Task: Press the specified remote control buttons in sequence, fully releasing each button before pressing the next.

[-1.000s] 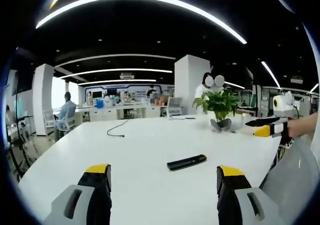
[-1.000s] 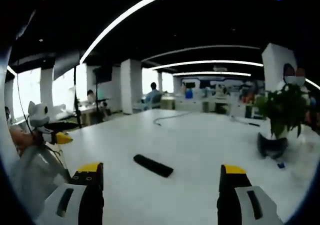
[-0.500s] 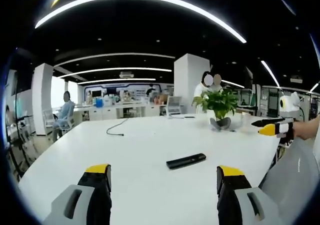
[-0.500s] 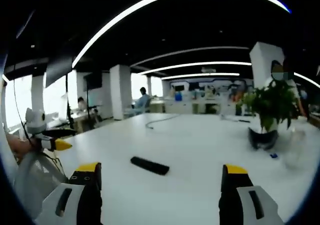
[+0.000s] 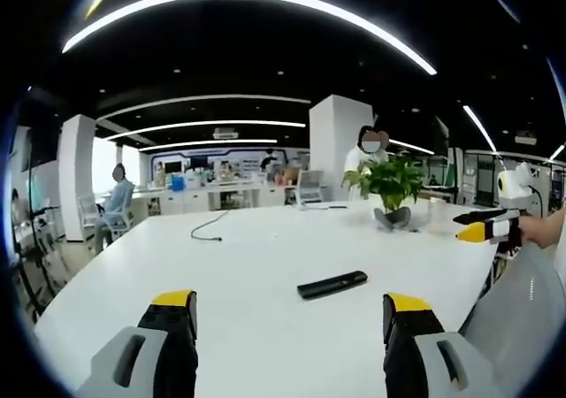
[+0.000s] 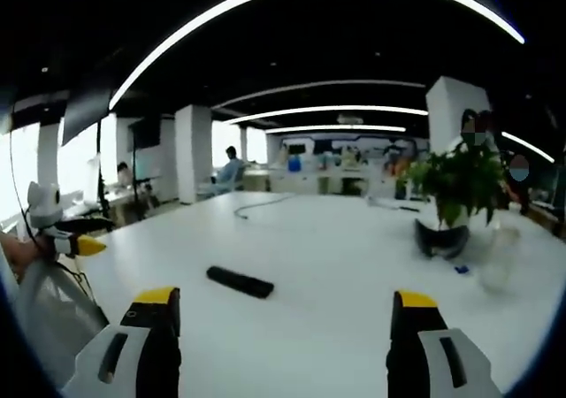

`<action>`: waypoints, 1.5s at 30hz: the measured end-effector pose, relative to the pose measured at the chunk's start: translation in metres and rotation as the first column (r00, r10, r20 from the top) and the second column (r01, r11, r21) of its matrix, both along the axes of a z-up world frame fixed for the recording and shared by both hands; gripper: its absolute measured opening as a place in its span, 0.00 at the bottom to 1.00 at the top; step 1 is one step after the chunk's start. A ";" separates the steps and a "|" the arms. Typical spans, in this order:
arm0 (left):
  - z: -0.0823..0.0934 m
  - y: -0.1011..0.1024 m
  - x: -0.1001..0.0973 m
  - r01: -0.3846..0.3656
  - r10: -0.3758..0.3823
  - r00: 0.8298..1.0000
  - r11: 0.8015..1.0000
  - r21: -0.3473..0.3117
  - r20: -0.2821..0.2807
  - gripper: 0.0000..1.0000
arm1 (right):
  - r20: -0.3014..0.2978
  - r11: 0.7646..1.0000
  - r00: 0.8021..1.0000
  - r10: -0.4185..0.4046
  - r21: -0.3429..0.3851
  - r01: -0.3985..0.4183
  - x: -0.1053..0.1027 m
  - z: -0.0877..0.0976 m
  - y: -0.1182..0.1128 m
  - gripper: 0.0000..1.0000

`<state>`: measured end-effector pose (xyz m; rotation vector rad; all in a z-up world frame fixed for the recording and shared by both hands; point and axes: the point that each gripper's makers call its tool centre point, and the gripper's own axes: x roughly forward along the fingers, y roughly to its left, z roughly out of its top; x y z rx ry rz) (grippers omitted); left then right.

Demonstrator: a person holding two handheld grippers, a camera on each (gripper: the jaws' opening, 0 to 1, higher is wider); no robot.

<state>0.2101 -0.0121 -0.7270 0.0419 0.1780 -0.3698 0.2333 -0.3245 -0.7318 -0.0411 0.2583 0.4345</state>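
On a wide white desk in an open office, a black remote control lies flat ahead of our left claw and right claw, both spread wide and holding nothing (yellow tips well short of it). A potted plant stands farther back, and a dark cable trails near the far edge.

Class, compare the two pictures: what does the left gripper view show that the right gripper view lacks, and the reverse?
Left gripper view: the right gripper, coming in at the right edge. Right gripper view: the left gripper, at the left edge, and a small blue item beside the plant pot. Both: the black remote lying on the white table, the potted plant and a loose cable.
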 end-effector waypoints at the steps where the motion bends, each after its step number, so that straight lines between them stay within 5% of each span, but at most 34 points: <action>1: 0.000 0.000 0.000 0.000 0.000 1.000 1.000 0.000 0.000 0.90 | -0.003 1.000 1.000 0.001 -0.002 -0.001 0.000 -0.001 0.000 0.98; 45: -0.007 -0.007 -0.003 0.042 -0.041 0.999 0.999 0.023 -0.022 0.88 | -0.080 0.999 0.996 -0.027 -0.026 0.025 0.000 -0.021 -0.009 0.94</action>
